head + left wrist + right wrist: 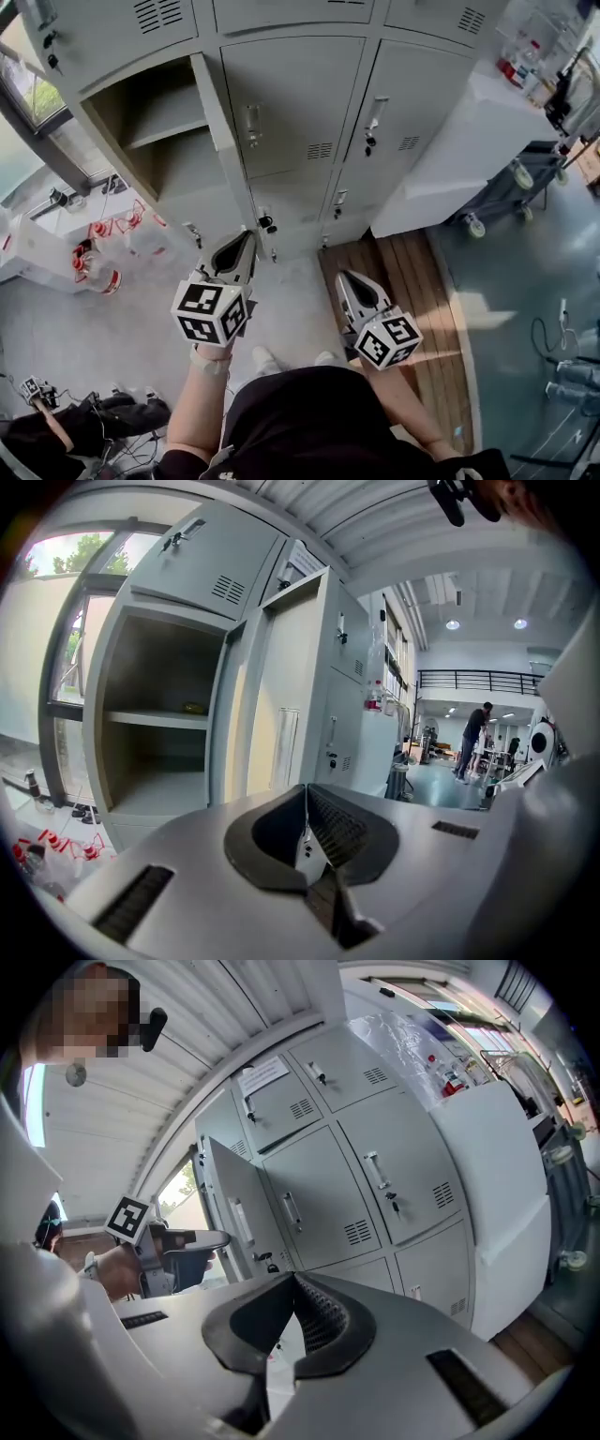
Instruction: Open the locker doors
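Observation:
A grey locker bank fills the top of the head view. The left locker stands open with bare shelves, its door swung out edge-on. The middle door and the right door are closed, each with a handle. My left gripper is shut on nothing, a little short of the open door's lower edge. My right gripper is also shut and empty, further back, pointing at the lower lockers. The left gripper view shows the open locker and door past the left gripper. The right gripper faces the closed doors.
A white cabinet stands to the right of the lockers, with a wheeled cart beyond it. A wooden platform lies on the floor at right. Red-capped bottles and cables sit on the floor at left. A person stands far off.

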